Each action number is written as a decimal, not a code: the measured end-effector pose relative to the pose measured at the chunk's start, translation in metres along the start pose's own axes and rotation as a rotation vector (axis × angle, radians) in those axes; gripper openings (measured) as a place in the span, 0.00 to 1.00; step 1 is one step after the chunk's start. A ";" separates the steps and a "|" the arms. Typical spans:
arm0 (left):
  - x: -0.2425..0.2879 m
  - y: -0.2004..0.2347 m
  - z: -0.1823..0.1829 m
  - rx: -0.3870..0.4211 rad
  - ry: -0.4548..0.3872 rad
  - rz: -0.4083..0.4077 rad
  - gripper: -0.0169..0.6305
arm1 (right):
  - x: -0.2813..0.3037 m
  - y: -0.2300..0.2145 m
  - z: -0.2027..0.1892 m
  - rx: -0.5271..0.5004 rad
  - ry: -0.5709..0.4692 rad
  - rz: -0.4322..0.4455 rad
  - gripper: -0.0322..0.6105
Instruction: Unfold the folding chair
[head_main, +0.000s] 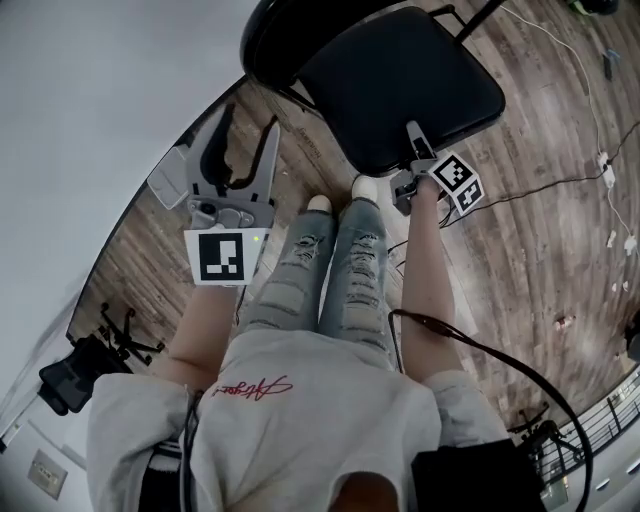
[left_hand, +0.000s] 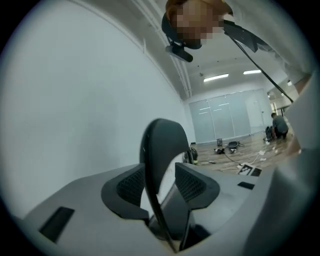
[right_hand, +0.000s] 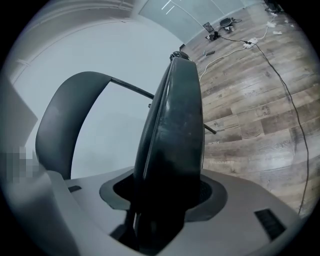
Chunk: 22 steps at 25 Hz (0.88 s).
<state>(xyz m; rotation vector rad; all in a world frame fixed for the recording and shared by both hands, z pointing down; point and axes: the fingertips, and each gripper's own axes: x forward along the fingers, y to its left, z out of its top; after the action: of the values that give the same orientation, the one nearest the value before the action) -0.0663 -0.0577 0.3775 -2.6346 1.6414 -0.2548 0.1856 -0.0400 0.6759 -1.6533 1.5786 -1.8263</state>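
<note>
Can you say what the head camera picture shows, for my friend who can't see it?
Looking down, a person in ripped jeans stands before a black folding chair, the right gripper clamped on its seat's front edge. The left gripper hangs open and empty over the wooden floor.

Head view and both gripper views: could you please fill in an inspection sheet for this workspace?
Surface: wood-plank floor.
Job's things: folding chair, appears opened, seat roughly level.
Clutter: small scraps on the floor; a black wheeled item by the wall.
Grippers: left tool open, clear of the chair; right tool shut on the chair's front edge.
Cables: black cable across the floor; another cable loops beside the person's right arm.
Surroundings: white wall; glass partition beyond.
</note>
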 end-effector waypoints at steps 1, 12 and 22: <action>-0.008 -0.020 -0.028 -0.063 0.073 -0.038 0.29 | -0.001 0.001 0.000 -0.011 -0.004 0.003 0.45; 0.075 -0.090 -0.170 -0.171 0.310 -0.147 0.10 | 0.025 0.008 0.004 -0.010 -0.025 0.093 0.45; 0.105 -0.089 -0.243 -0.201 0.349 -0.085 0.10 | 0.065 0.001 -0.011 0.002 -0.098 0.177 0.45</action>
<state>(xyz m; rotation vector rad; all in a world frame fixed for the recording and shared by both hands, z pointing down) 0.0213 -0.0966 0.6400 -2.9503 1.7296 -0.6155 0.1534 -0.0822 0.7149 -1.5230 1.6240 -1.6338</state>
